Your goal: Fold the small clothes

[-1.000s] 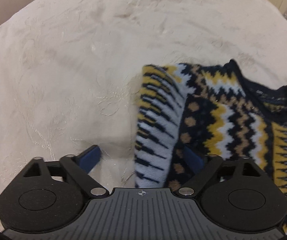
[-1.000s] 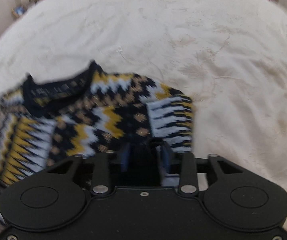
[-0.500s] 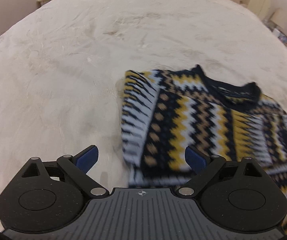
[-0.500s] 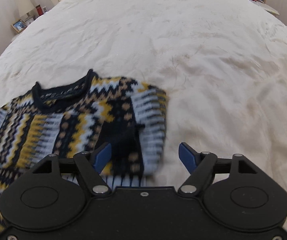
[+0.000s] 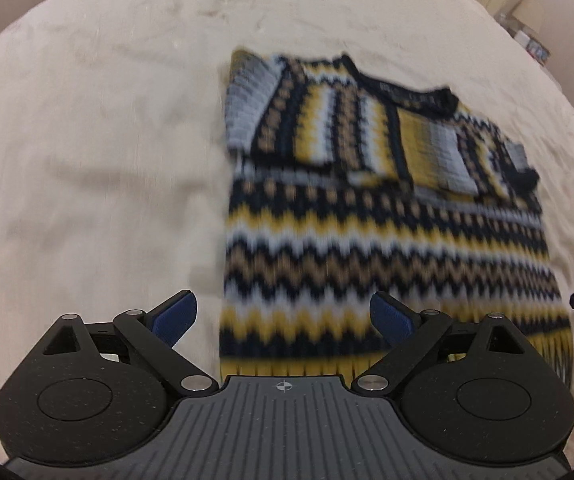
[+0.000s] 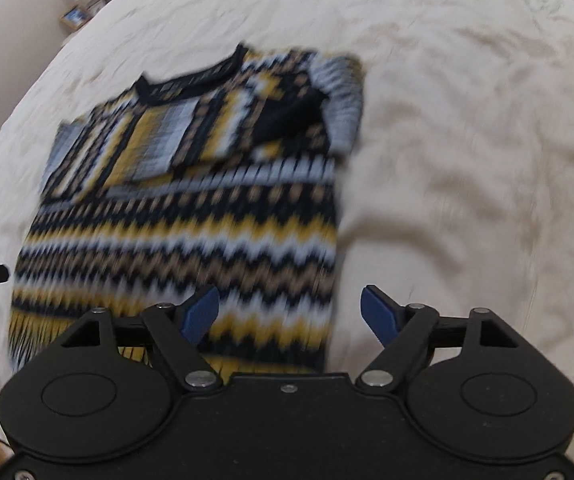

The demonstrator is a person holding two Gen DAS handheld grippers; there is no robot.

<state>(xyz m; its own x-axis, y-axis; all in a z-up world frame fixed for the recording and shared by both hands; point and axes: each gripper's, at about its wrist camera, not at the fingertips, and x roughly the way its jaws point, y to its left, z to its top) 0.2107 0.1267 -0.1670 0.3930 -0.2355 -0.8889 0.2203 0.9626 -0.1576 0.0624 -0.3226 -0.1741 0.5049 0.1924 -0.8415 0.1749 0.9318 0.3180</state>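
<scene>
Hovering both grippers over sweater (image 5: 387,240) hem (image 5: 367,360), long axis running away from us. Left gripper (image 5: 283,314) at left corner, right gripper (image 6: 289,308) at right; both sets of fingers apart, empty, right's just opened.

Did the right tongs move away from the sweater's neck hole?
Yes. The right tongs, jaws just opened and empty, pulled back from the collar toward the sweater hem.

Bare bedspread (image 5: 87,160) flanks sweater (image 5: 387,248); nothing stands above either.
</scene>
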